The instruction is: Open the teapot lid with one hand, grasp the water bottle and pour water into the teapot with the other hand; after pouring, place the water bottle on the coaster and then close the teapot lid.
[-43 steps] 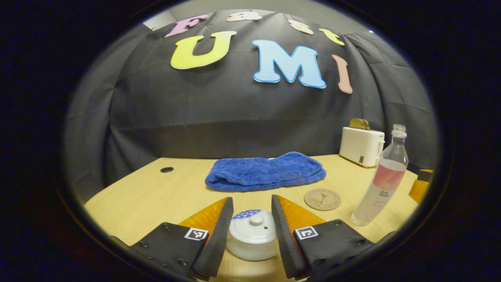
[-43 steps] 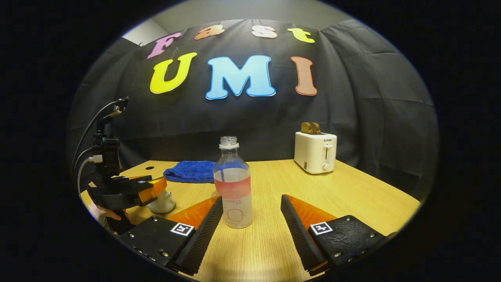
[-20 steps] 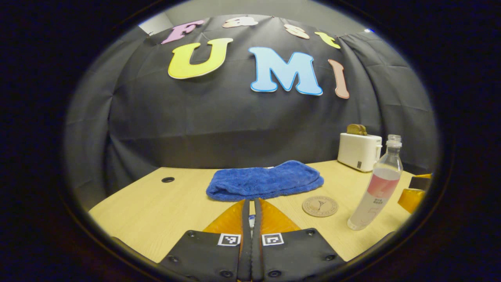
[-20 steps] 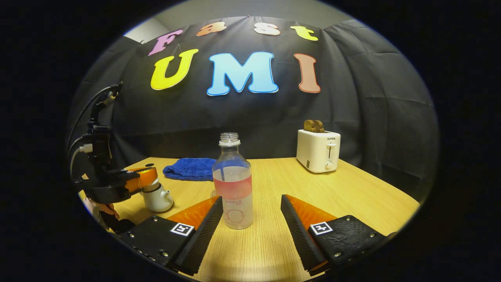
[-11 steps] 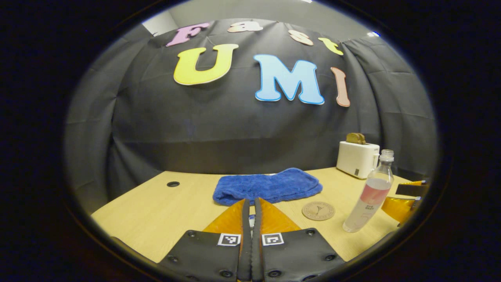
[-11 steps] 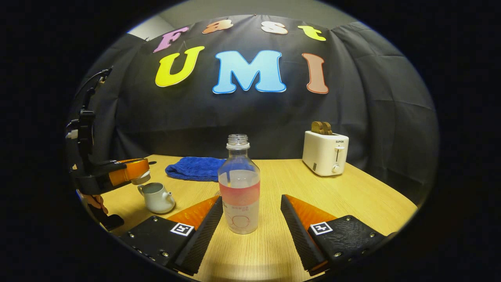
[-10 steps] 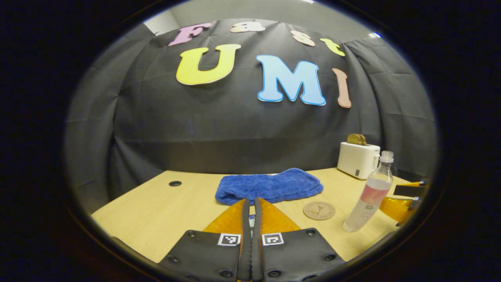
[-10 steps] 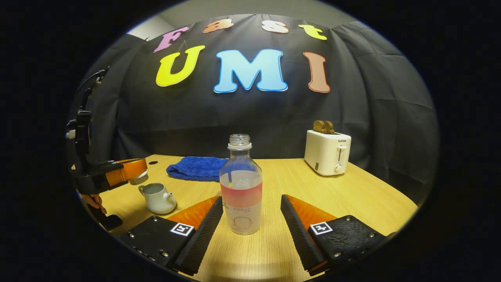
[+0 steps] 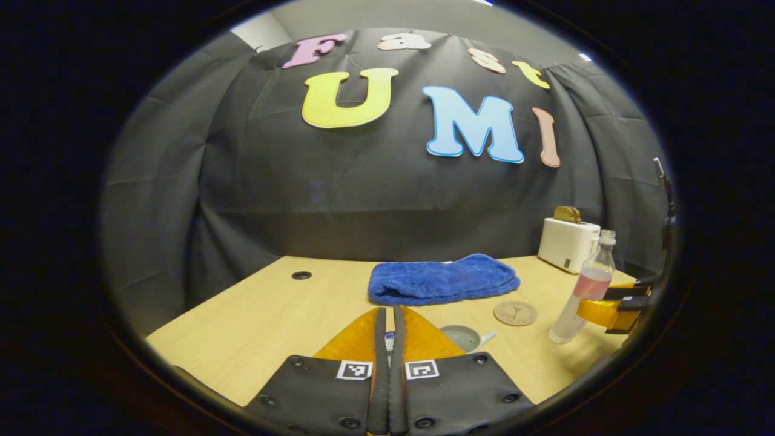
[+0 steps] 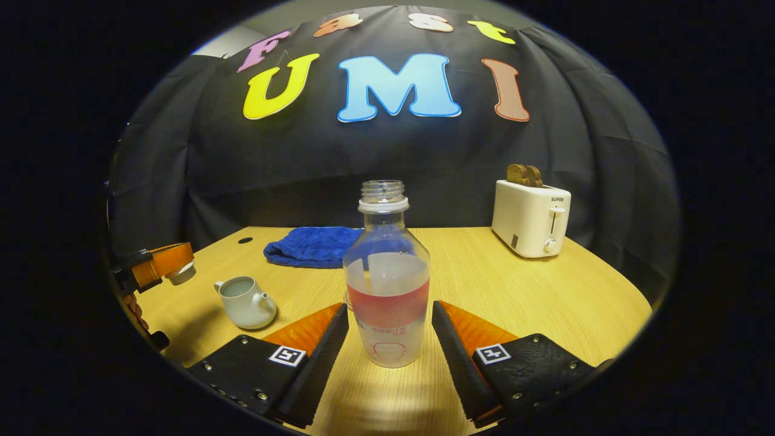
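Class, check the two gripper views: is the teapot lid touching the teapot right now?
Apart. The right gripper view shows the lid held up in the left gripper, with bare table between it and the open teapot standing on the table.

— What else do you have on the table (image 10: 521, 290)?

— I see a blue towel (image 10: 312, 245) bunched up left of centre in my right gripper view, near the far edge; in the left gripper view it lies mid-frame. A white toaster (image 10: 531, 218) stands at the right with two brown slices (image 10: 524, 175) poking out of its top, lever and knob on the end facing me.

— Anything more?

— A small dark round hole (image 9: 301, 275) in the tabletop, left of the towel. The surface is pale wood grain.
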